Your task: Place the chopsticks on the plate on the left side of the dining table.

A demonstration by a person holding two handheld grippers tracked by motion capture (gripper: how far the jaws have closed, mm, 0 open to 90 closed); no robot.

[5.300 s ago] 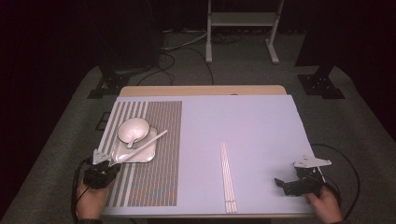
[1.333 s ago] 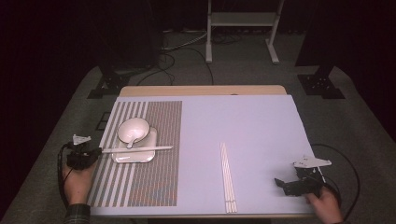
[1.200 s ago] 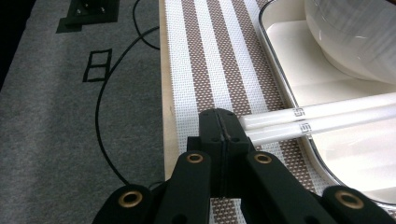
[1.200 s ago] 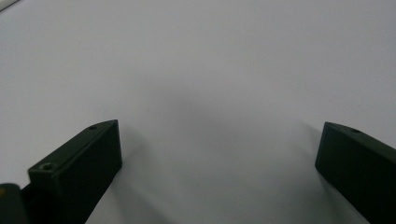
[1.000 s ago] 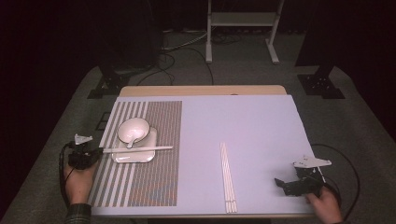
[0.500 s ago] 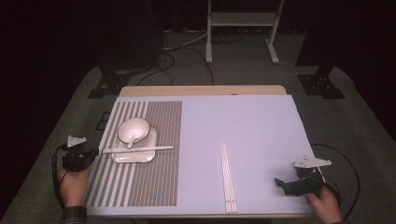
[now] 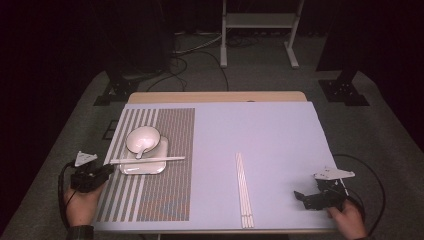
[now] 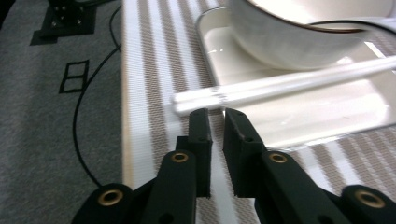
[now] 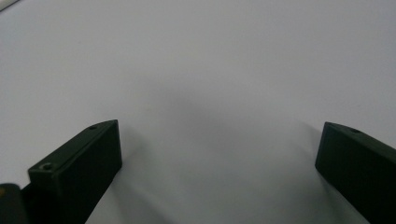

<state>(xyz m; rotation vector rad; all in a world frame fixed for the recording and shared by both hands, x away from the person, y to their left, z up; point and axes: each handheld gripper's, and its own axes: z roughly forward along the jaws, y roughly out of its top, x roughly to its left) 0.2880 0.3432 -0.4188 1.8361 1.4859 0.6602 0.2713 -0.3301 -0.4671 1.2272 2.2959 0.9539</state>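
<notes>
A white bowl (image 7: 143, 138) with what looks like a spoon in it stands on the back of a square white plate (image 7: 150, 168). A pair of white chopsticks (image 7: 147, 160) lies across the plate, its ends pointing left. My left gripper (image 7: 107, 170) hovers just left of those ends. In the left gripper view its jaws (image 8: 217, 114) stand almost together with a narrow gap, nothing between them, just short of the chopsticks (image 8: 280, 86), plate (image 8: 299, 116) and bowl (image 8: 289, 37). My right gripper (image 7: 299, 195) rests open at the front right, empty (image 9: 219, 128).
A striped placemat (image 7: 165, 200) covers the table's left side under the plate. A second pair of chopsticks (image 7: 243, 190) lies lengthwise near the front middle. The pale table top (image 7: 270, 130) stretches between them. Cables trail from both grippers over the carpet.
Five seconds ago the left gripper held the chopsticks tilted at the plate; they now lie flat across it and the gripper has let go and drawn back left. The right gripper has stayed put.
</notes>
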